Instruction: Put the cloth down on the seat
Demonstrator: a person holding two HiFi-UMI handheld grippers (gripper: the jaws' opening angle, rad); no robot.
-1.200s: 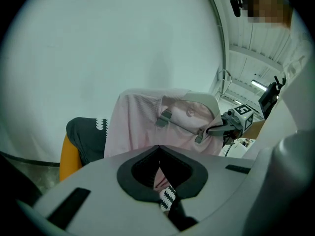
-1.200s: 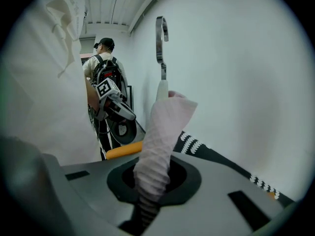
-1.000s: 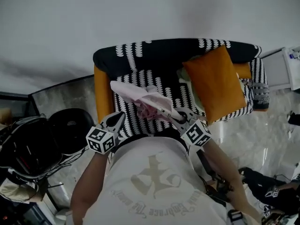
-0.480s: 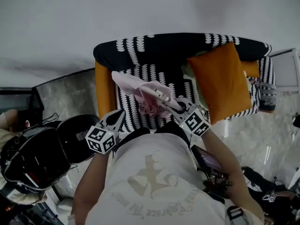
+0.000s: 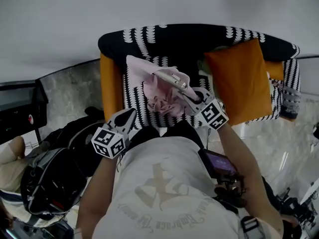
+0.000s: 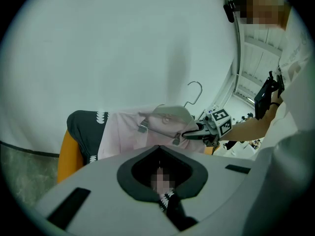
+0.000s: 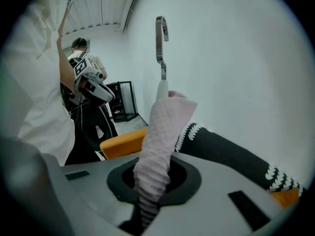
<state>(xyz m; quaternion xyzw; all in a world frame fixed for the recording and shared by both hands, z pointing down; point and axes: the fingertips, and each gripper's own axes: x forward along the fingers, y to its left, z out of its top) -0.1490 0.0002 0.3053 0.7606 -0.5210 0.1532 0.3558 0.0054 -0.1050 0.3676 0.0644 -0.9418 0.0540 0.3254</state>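
My right gripper (image 5: 180, 86) is clamped on the pink cloth (image 5: 158, 94), carrying it with its hanger (image 7: 160, 38) above the armchair seat (image 5: 135, 101) so it can drop flat. Left gripper (image 5: 126, 117) hangs nearby, jaws together, empty.
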